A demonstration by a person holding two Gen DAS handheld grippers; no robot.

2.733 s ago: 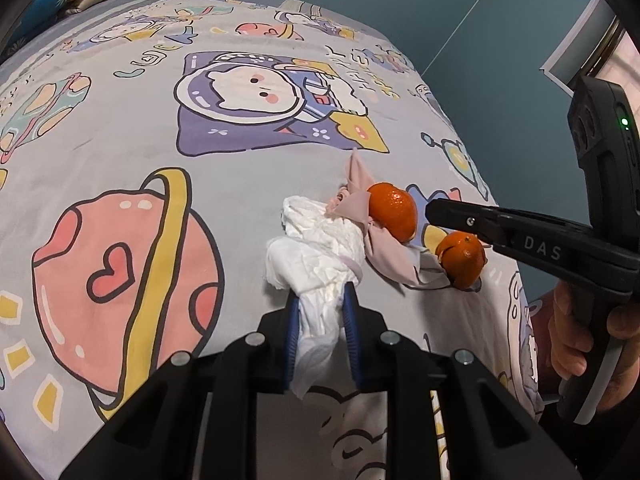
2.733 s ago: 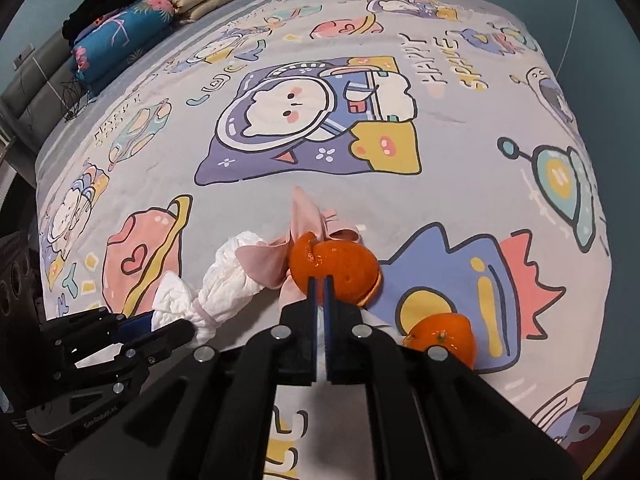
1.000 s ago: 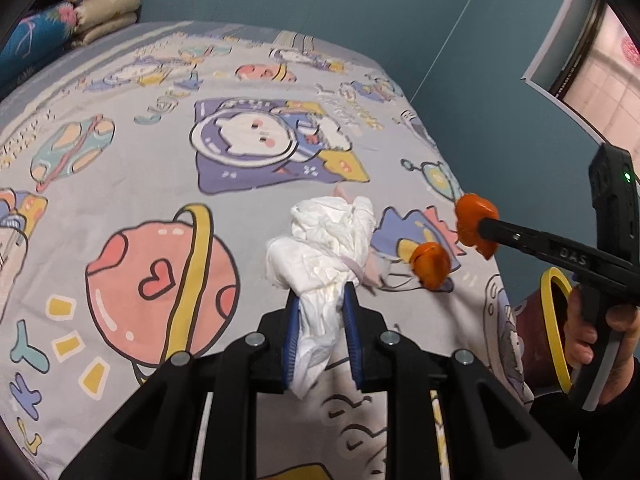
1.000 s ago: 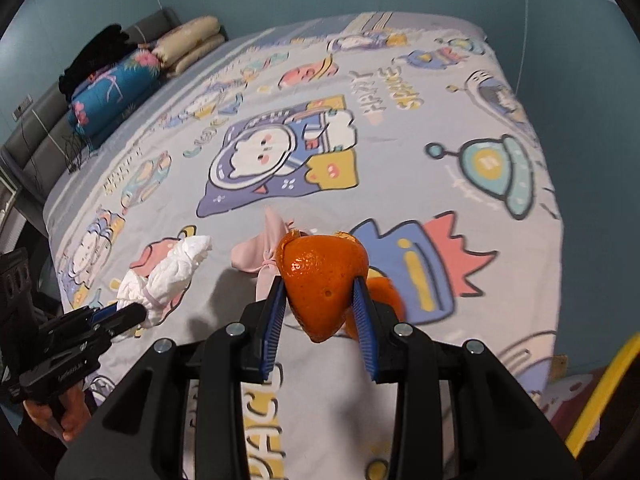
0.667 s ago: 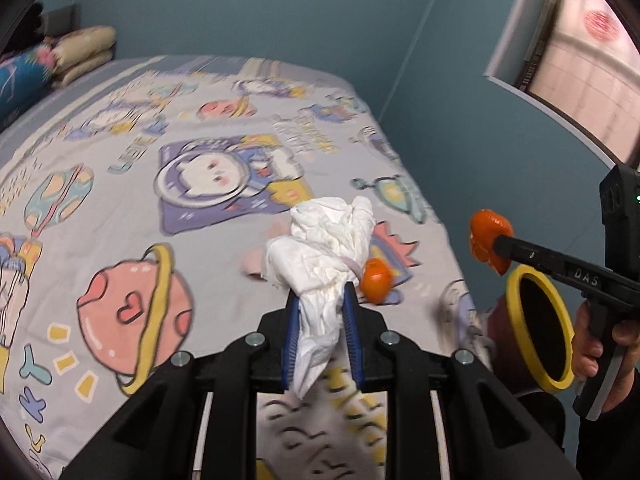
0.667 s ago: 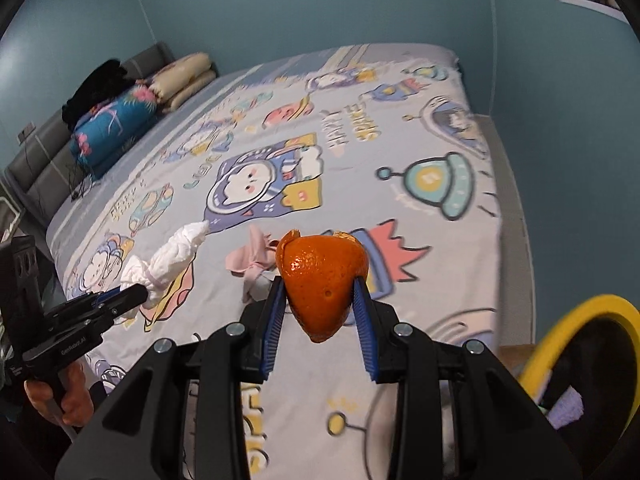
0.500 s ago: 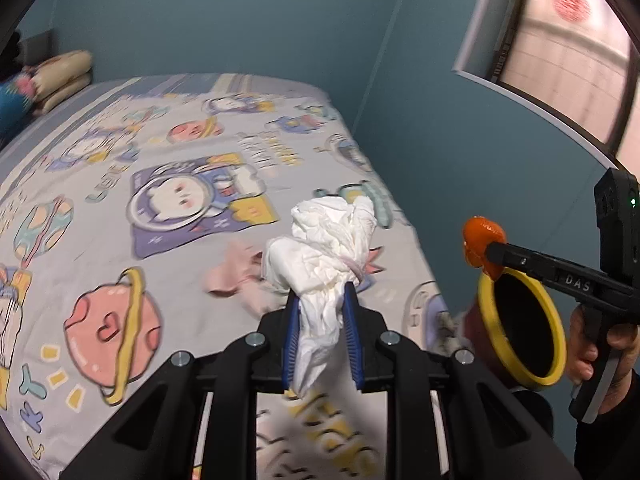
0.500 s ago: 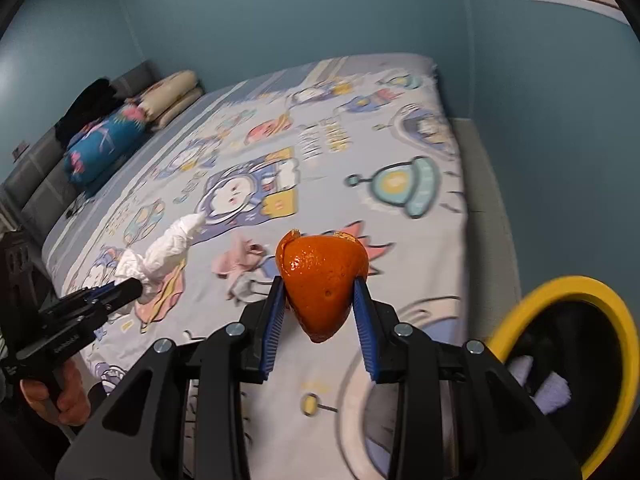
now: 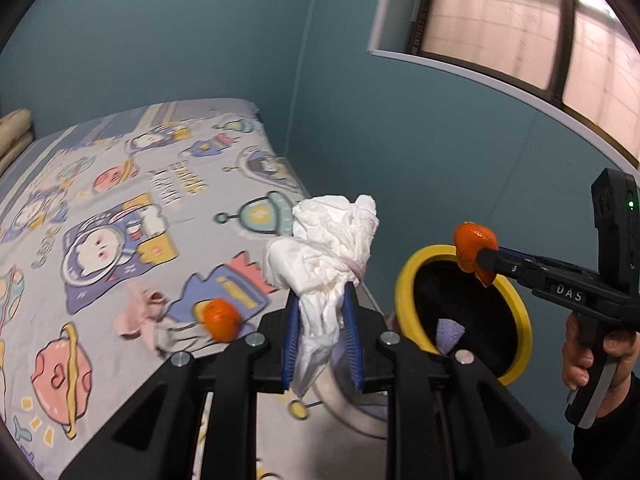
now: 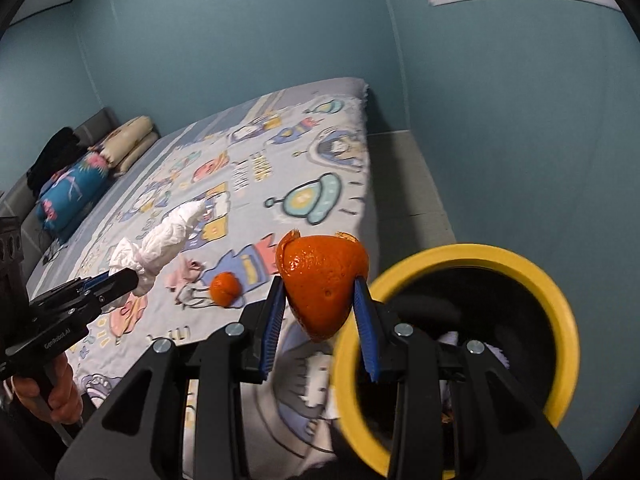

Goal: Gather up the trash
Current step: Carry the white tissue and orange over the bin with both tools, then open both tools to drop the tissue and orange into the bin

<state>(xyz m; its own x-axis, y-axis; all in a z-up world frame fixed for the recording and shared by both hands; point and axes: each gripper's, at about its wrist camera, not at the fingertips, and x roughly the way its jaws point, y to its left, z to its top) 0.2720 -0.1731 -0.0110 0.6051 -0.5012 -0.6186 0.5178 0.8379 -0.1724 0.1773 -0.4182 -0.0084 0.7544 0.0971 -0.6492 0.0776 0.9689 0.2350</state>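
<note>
My left gripper [image 9: 320, 316] is shut on a crumpled white tissue wad [image 9: 324, 248] and holds it up above the bed's right edge. My right gripper [image 10: 320, 312] is shut on an orange peel [image 10: 322, 280]. In the left wrist view the peel [image 9: 474, 246] hangs over the far rim of the yellow-rimmed black bin [image 9: 404, 280]. The bin [image 10: 560, 320] stands beside the bed and holds some paper. A second orange peel [image 9: 219, 318] and a pink tissue [image 9: 138, 316] lie on the bedsheet.
The bed with a cartoon space sheet [image 9: 120, 208] fills the left. Pillows [image 10: 72, 184] lie at its far end. A teal wall [image 9: 400, 140] and a window [image 9: 540, 20] stand behind the bin. A strip of grey floor [image 10: 404, 184] runs along the bed.
Both grippers have swung right from over the bed toward the bin, each keeping its load. The orange peel has moved over the bin's rim.
</note>
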